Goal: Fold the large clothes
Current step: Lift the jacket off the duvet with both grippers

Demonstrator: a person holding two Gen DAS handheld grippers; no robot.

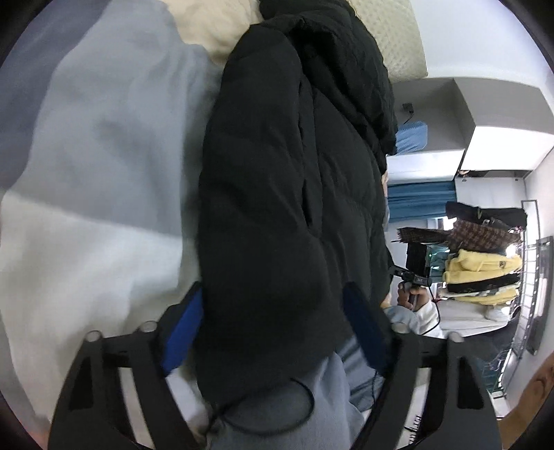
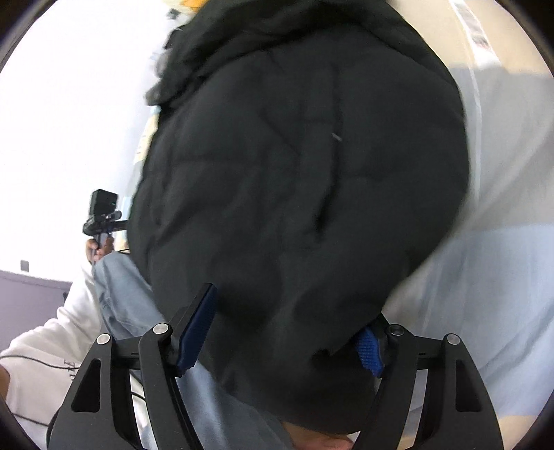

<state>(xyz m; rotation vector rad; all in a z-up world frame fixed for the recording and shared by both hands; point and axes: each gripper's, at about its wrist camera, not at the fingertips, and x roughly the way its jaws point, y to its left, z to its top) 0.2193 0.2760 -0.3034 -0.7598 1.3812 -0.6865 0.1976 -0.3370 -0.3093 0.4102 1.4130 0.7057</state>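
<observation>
A black quilted puffer jacket hangs in a thick folded bundle over the bed. My left gripper has its blue-padded jaws spread wide, with the jacket's lower bulk bulging between them. In the right wrist view the same jacket fills the frame. My right gripper also stands wide, the jacket's rounded bottom sitting between its blue pads. Whether either pair of jaws presses the cloth is hidden by the fabric.
A pale grey-white bedsheet and a cream pillow lie behind the jacket. A rack with stacked yellow and dark clothes stands at the right. The person's jeans and white sleeve are below left.
</observation>
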